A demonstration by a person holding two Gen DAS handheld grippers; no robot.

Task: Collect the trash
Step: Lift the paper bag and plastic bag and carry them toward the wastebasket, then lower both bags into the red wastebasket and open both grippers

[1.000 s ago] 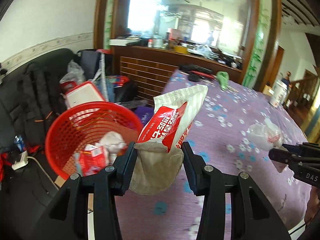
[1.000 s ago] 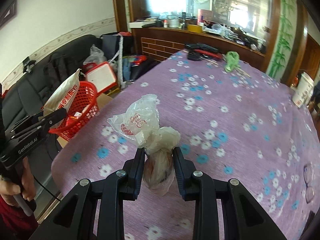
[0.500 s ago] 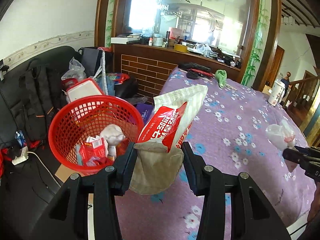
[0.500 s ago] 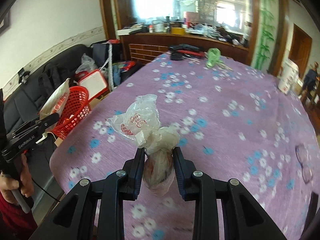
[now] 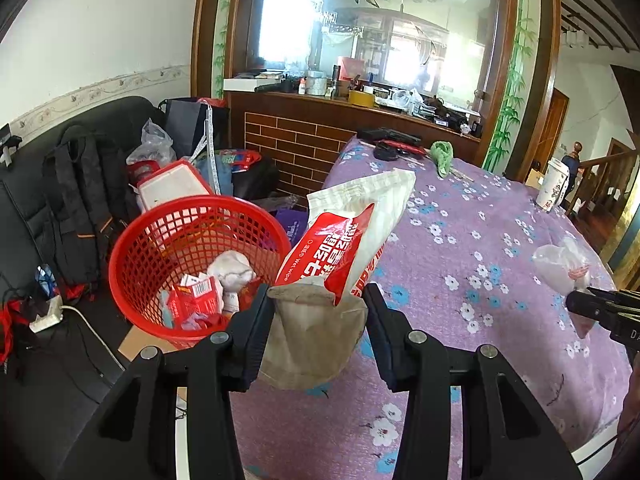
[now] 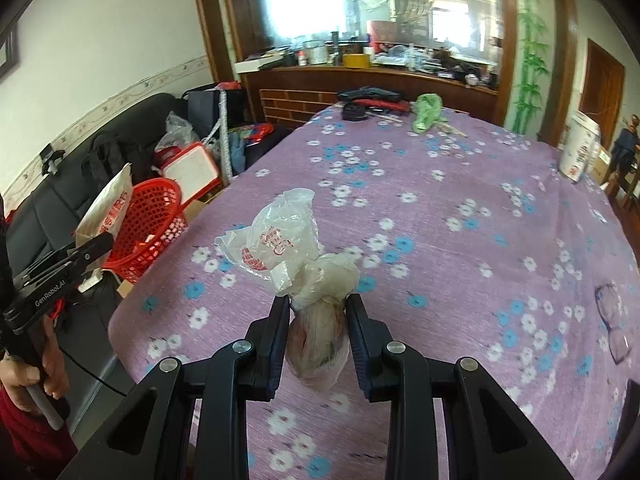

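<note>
My left gripper (image 5: 316,300) is shut on a red and white wet-wipe packet (image 5: 344,240) with a brown crumpled wrapper under it, held over the table's left edge. Just to its left on the floor stands a red mesh basket (image 5: 132,240) with trash inside. My right gripper (image 6: 318,308) is shut on a knotted clear plastic bag (image 6: 280,244) with red print, held above the purple flowered tablecloth (image 6: 460,208). From the right wrist view the left gripper (image 6: 86,252) and its packet (image 6: 108,204) hang beside the basket (image 6: 156,208). In the left wrist view the plastic bag (image 5: 560,264) shows at the right.
A black sofa with a backpack (image 5: 80,200) and bags lies behind the basket. A green cloth (image 6: 428,112), black and red items (image 6: 372,100) and a white cup (image 6: 580,152) sit at the table's far side. Glasses (image 6: 616,320) lie at the right.
Both views have shifted: the basket now sits a little further left and lower off the left gripper, and the right gripper with its bag has moved sideways over the table. Both grips are unchanged.
</note>
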